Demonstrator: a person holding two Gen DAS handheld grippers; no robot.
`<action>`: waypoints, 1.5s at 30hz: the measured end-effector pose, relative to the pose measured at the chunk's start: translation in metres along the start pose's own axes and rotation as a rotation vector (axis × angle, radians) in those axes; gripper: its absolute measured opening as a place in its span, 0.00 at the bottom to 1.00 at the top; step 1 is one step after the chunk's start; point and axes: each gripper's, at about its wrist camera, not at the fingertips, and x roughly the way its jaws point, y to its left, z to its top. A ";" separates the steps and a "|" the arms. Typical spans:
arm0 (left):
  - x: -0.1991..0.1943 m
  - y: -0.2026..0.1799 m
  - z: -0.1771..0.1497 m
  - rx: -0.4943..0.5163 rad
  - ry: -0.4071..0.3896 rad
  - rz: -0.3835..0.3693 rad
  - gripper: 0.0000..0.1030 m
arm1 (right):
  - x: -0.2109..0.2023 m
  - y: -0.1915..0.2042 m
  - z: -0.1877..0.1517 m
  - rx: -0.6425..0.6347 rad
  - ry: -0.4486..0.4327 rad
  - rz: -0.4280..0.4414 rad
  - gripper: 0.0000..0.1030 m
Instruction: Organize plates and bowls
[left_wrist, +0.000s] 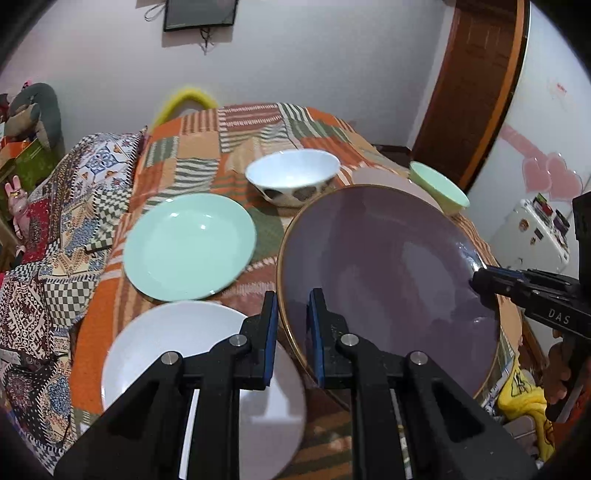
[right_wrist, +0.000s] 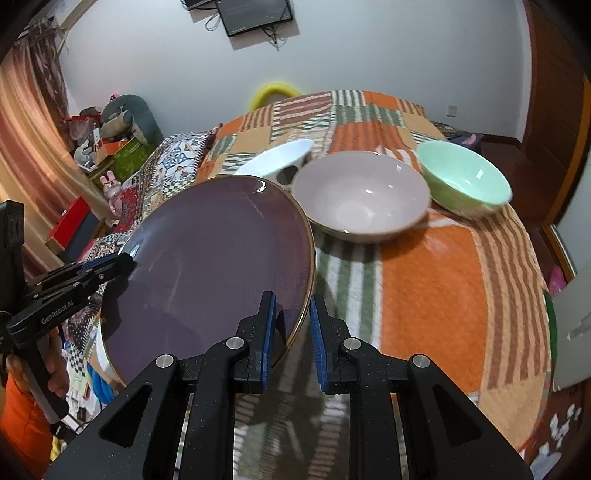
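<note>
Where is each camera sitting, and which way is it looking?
Left wrist view: sits on the left claw, looking down across the patchwork blanket at the mint green plate and plain white plate; the right claw and a hand show.
Right wrist view: sits on the right claw, facing the pinkish bowl and mint green bowl; the left claw and a hand show.
Shared: the big purple gold-rimmed plate, gripped at opposite edges, and the white spotted bowl.

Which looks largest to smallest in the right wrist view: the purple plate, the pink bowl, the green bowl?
1. purple plate, though it is held up near the camera, so part of this is nearness.
2. pink bowl.
3. green bowl, which also sits a little farther back.
</note>
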 end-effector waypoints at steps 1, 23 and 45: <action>0.003 -0.003 -0.002 0.004 0.010 -0.002 0.15 | 0.001 -0.005 -0.003 0.010 0.005 -0.002 0.17; 0.063 -0.033 -0.030 0.050 0.188 -0.019 0.18 | 0.025 -0.042 -0.038 0.057 0.095 -0.061 0.17; 0.005 -0.017 -0.014 0.033 0.043 0.028 0.23 | -0.015 -0.032 -0.020 0.040 -0.012 -0.101 0.40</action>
